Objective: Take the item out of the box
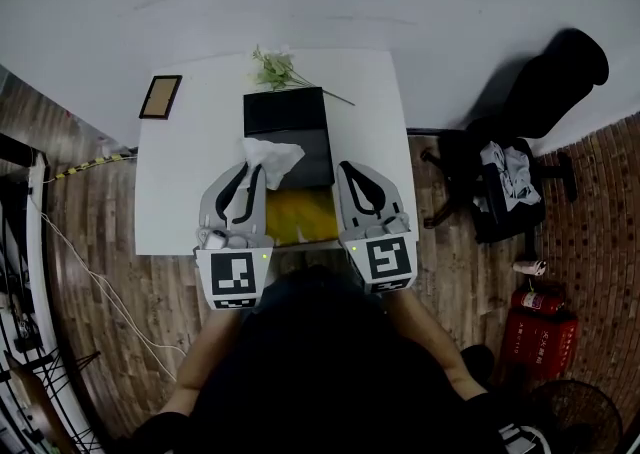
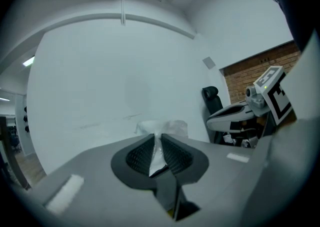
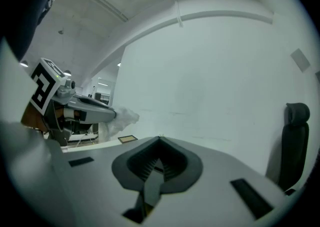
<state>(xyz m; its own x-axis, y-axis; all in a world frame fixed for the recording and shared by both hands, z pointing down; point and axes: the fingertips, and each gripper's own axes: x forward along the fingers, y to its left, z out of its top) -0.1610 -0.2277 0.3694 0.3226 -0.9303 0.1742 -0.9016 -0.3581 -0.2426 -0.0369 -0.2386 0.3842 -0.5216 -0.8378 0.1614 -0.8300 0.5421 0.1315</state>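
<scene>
A crumpled white paper (image 1: 272, 157) hangs above the black box (image 1: 288, 122), pinched in my left gripper (image 1: 252, 170). In the left gripper view the paper (image 2: 163, 126) sticks out past the jaws of my left gripper (image 2: 156, 137), which is shut on it and raised off the table. The near part of the box holds yellow filling (image 1: 300, 216). My right gripper (image 1: 345, 168) hovers at the box's right side; in its own view my right gripper (image 3: 159, 139) has its jaws together with nothing between them. That view also catches the paper (image 3: 121, 117) at the left.
The box stands on a white table (image 1: 185, 182). A green sprig (image 1: 276, 70) lies behind the box and a small framed picture (image 1: 160, 96) at the far left corner. A black office chair (image 1: 520, 157) and red extinguishers (image 1: 540, 327) stand on the wooden floor to the right.
</scene>
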